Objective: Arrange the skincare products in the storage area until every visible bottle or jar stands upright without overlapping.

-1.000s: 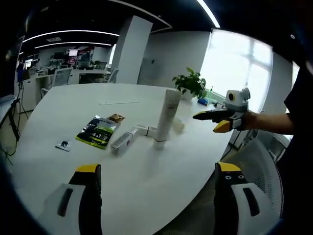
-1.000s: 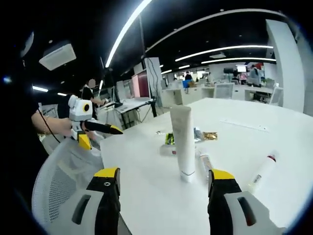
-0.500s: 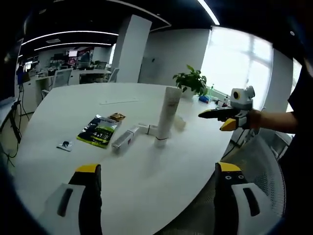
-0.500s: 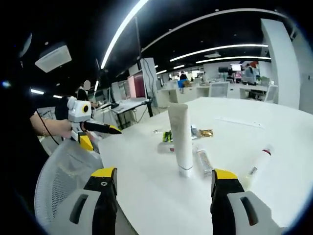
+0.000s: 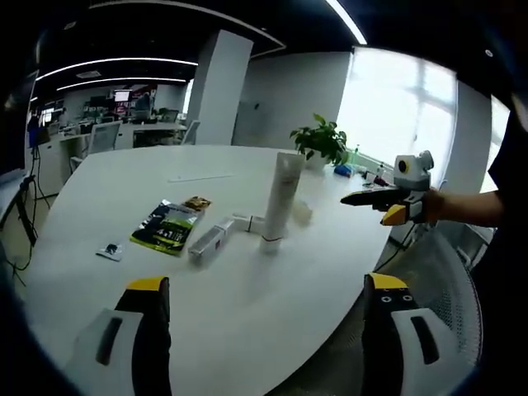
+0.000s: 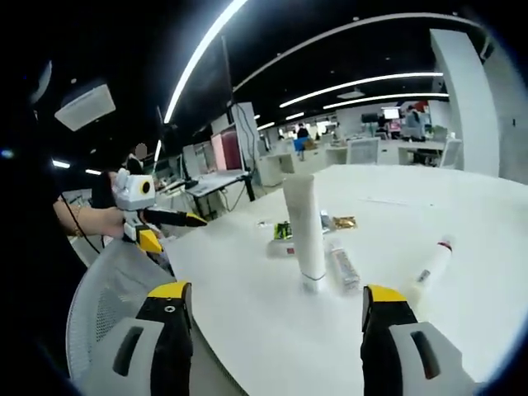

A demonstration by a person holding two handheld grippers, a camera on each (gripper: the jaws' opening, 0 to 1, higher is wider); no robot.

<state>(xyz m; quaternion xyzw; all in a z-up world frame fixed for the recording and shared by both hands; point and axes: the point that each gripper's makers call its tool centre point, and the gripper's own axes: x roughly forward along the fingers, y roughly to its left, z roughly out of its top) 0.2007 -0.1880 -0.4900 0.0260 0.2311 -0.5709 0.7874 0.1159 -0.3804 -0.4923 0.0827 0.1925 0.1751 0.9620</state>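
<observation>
A tall white tube [image 5: 278, 202] [image 6: 305, 231] stands upright on the white table [image 5: 247, 305], cap end down. Beside it lie a white tube [image 5: 210, 239] [image 6: 342, 266] and a smaller white one [image 5: 247, 221], both flat. In the right gripper view a white bottle with a red cap [image 6: 431, 268] lies on its side at the right. My left gripper [image 5: 266, 285] is open and holds nothing, short of the table's near edge. My right gripper [image 6: 276, 290] is open and holds nothing too. It also shows in the left gripper view, side on, right of the upright tube [image 5: 371, 198].
A green-black sachet [image 5: 165, 227], a small gold sachet [image 5: 196, 202] and a tiny packet [image 5: 107, 250] lie left of the tubes. A potted plant [image 5: 322, 140] stands at the far edge. A mesh chair [image 5: 445, 280] [image 6: 107, 297] sits by the table. Desks and people are far behind.
The right gripper has drawn back a little from the upright tube, which looks smaller in its view. The products on the table have not moved.
</observation>
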